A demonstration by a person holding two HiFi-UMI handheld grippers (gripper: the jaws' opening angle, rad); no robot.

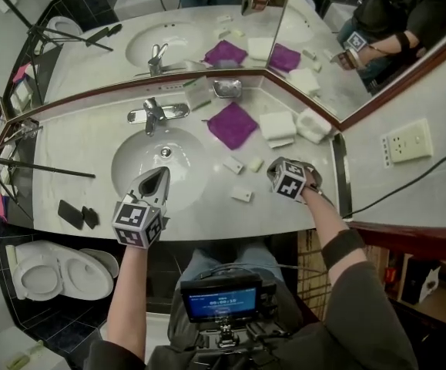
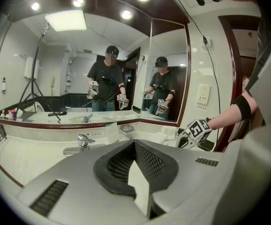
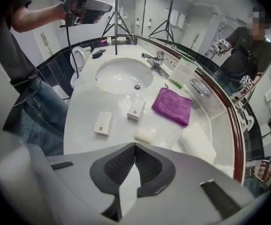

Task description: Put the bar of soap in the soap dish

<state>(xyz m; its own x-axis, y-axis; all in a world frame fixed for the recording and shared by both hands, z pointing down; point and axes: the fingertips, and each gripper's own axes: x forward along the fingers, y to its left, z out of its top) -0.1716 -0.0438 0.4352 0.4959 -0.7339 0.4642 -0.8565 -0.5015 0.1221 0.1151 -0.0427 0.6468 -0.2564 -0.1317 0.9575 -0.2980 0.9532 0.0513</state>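
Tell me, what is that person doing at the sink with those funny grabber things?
A person stands at a bathroom counter with a gripper in each hand. The left gripper and the right gripper both have their jaws together, holding nothing. The bar of soap lies on the counter near two small boxes and a purple cloth. The soap dish sits by the mirror, and the soap isn't in it yet.

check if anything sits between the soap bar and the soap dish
Only the purple cloth, lying flat on the counter between the bar of soap and the soap dish. It is low, so carrying the soap over it should probably clear it.
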